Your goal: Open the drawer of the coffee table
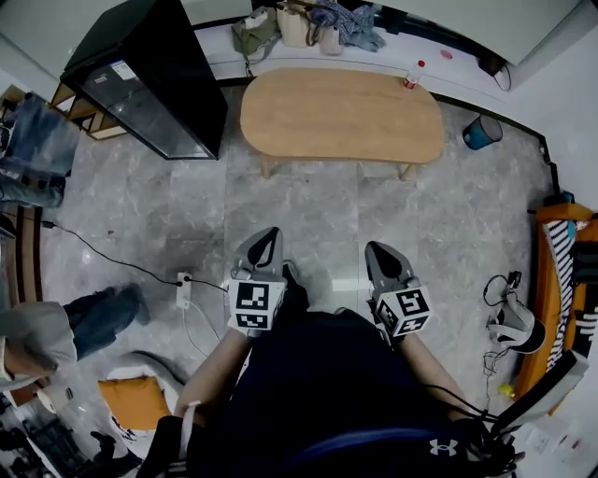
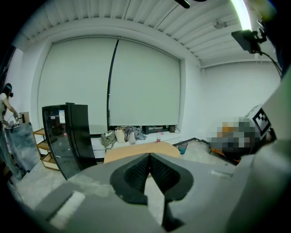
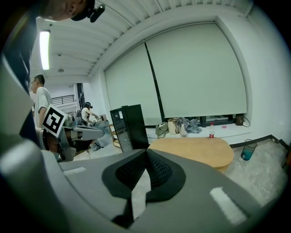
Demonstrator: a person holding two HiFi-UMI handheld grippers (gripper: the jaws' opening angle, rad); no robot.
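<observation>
The coffee table is a low oval of light wood on short legs, standing some way ahead of me across the grey stone floor. No drawer shows on it from here. My left gripper and right gripper are held side by side close to my body, both pointing at the table and well short of it. Each is shut with nothing between its fingers. The left gripper view shows its closed tips in front of the table. The right gripper view shows its closed tips beside the table.
A tall black cabinet stands left of the table. Bags lie on the ledge behind it, a red-capped bottle is at its far right end, and a blue bin is to its right. A power strip with cables lies on the floor at my left.
</observation>
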